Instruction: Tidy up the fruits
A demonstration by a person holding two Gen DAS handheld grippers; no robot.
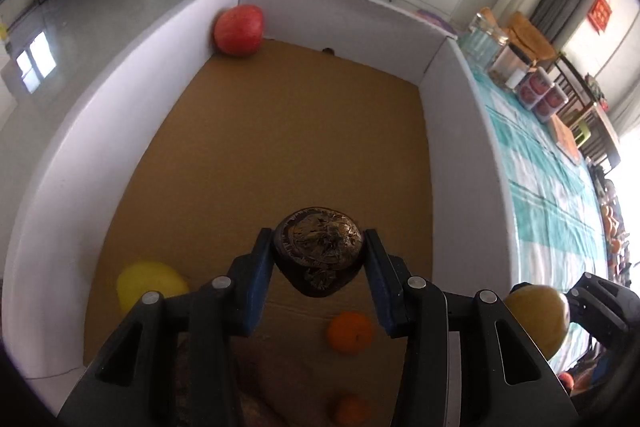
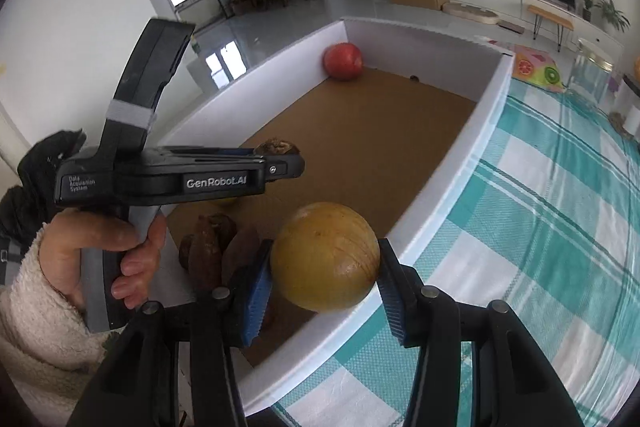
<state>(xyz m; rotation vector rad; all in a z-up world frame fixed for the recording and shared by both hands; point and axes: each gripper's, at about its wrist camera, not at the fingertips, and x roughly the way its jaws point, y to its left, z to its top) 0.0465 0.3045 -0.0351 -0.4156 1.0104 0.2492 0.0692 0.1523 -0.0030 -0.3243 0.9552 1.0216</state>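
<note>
Left wrist view, claw: the left claw (image 1: 320,263) is clamped on a dark wrinkled fruit (image 1: 320,251), blue pads pressing both its sides, held above the brown floor of the white-walled box (image 1: 52,155).
Left wrist view, fruit around it: a red apple (image 1: 239,30) sits far ahead in the far-left corner; a yellow fruit (image 1: 150,283) lies just left of the claw; an orange (image 1: 350,332) lies below it, a second orange (image 1: 352,409) nearer still.
Right wrist view, claw: the right claw (image 2: 324,267) grips a yellow-brown round fruit (image 2: 326,257) between its pads, over the box's near wall, beside the checked cloth on the surface (image 2: 560,227).
Right wrist view, neighbours: a hand (image 2: 100,259) holds the other tool to the left; dark shrivelled fruits (image 2: 212,247) lie just left of the claw.
Step in hand: carrying, both fruits aloft, neither yet set down.
Next move: probably lower each fruit beside its likes, clear of the fruit already lying there, then release gently so round fruit does not roll.
</note>
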